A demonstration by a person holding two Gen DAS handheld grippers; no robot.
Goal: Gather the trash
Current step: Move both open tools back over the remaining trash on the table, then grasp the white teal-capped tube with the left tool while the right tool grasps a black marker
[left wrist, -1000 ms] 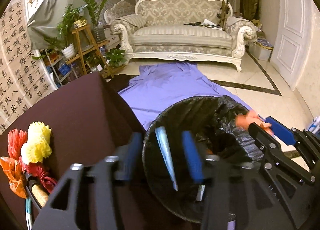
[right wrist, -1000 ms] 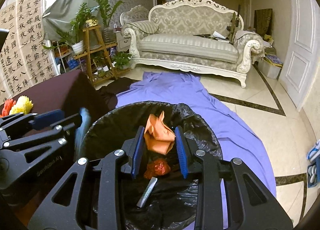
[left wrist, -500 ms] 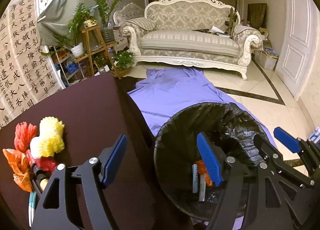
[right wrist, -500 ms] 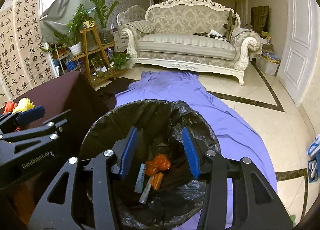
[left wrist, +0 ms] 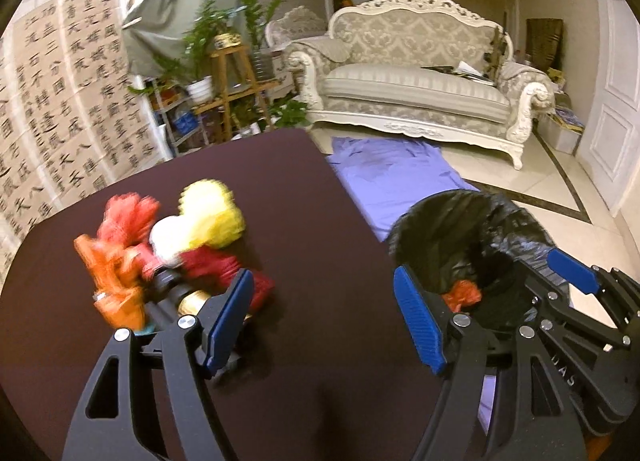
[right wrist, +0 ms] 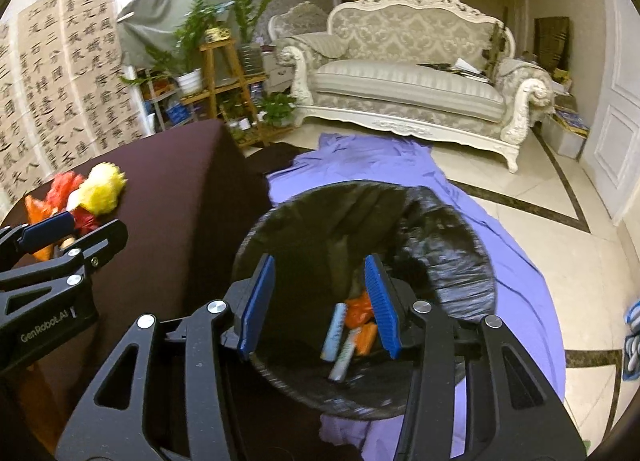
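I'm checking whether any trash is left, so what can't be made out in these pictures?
- Pile of flowers: left wrist view, motion-blurred; its near end hidden behind the left gripper finger.
- Bin bottom: right wrist view, partly covered by the right gripper fingers.
- Floor by the table: hidden.

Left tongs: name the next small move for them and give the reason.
Probably ease the left tongs forward and left toward the heap of red, yellow and orange wrappers on the dark table. Both tongs look empty and open, earlier scraps already lie in the black-lined bin, and that heap seems to be the only trash left out.
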